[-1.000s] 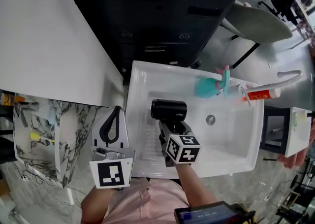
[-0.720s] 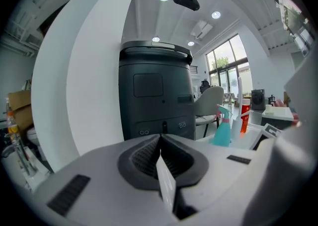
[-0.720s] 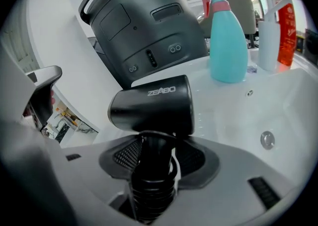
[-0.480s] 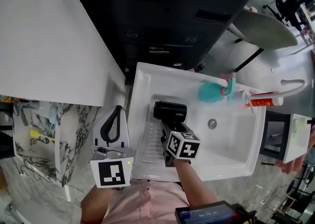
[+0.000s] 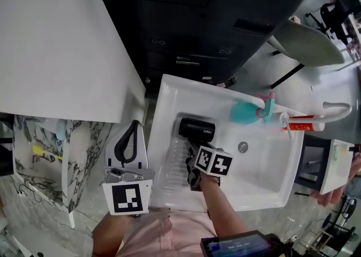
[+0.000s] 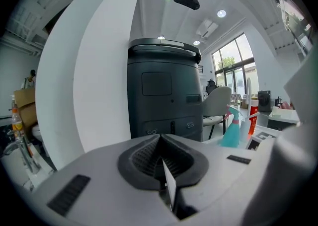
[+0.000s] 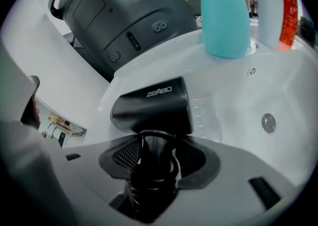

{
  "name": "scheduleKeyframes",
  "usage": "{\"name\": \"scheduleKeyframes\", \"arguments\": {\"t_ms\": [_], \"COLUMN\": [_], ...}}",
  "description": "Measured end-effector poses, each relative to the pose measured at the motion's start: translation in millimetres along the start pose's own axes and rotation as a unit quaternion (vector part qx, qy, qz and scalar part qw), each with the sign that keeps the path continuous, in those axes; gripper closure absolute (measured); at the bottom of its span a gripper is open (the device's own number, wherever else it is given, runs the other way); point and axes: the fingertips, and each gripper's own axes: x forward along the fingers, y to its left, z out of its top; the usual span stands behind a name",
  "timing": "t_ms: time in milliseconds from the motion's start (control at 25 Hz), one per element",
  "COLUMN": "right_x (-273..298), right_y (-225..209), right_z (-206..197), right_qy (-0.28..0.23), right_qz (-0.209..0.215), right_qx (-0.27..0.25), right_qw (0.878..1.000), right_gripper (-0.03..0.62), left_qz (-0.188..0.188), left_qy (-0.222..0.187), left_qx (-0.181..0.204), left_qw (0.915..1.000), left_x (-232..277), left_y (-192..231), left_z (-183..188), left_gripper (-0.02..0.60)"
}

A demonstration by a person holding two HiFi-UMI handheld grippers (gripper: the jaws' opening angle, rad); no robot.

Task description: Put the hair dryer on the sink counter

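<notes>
A black hair dryer (image 5: 196,129) is over the left part of the white sink (image 5: 163,97), its barrel lying crosswise near the ribbed slope. My right gripper (image 5: 191,162) is shut on its handle from the near side. In the right gripper view the handle with its coiled cord fills the gap between the jaws, right gripper (image 7: 151,158), and the hair dryer's barrel (image 7: 151,106) stands just past them. Whether it rests on the sink I cannot tell. My left gripper (image 5: 131,134) hangs left of the sink, shut on nothing, with the left gripper's (image 6: 161,163) dark pads together.
A teal spray bottle (image 5: 248,112) and a red-and-white tube (image 5: 302,123) stand on the sink's far rim beside a curved faucet (image 5: 333,105). The drain (image 5: 242,147) sits mid-basin. A dark cabinet (image 5: 197,24) stands behind, with a white tabletop (image 5: 51,41) and a marble shelf (image 5: 84,143) to the left.
My right gripper has tipped over, its marker cube now turned, and the hair dryer has edged slightly left over the sink. The left gripper has stayed put.
</notes>
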Motion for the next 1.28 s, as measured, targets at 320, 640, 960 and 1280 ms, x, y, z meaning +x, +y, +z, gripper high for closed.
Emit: {"name": "scheduleKeyframes", "arguments": {"t_ms": [320,640,960,1280], "right_x": [4,-1,-37,-140], "right_y": [7,19,35,101], "right_z": [-2,-6,11,68], "right_qy": [0.044,0.093,0.040,-0.153], "right_qz": [0.004,-0.029,-0.001,0.077], "right_qx": [-0.015,-0.134,-0.126,-0.150], "right_qw": [0.999,0.986,0.991,0.974], "right_gripper": [0.339,0.195,0.194,0.279], "left_qz": [0.010,0.009,-0.005,-0.033], "left_qy": [-0.006,-0.020,-0.040,-0.094], "left_qx": [-0.004,-0.004,-0.003,-0.006], "left_qw": [0.9999,0.9997,0.9992,0.9950], "left_x": [-2,-9,-24,-46], "left_y": [8,6,-4,-21], "left_z": [4,14,27,75], "left_gripper": [0.571,0.571,0.571,0.571]}}
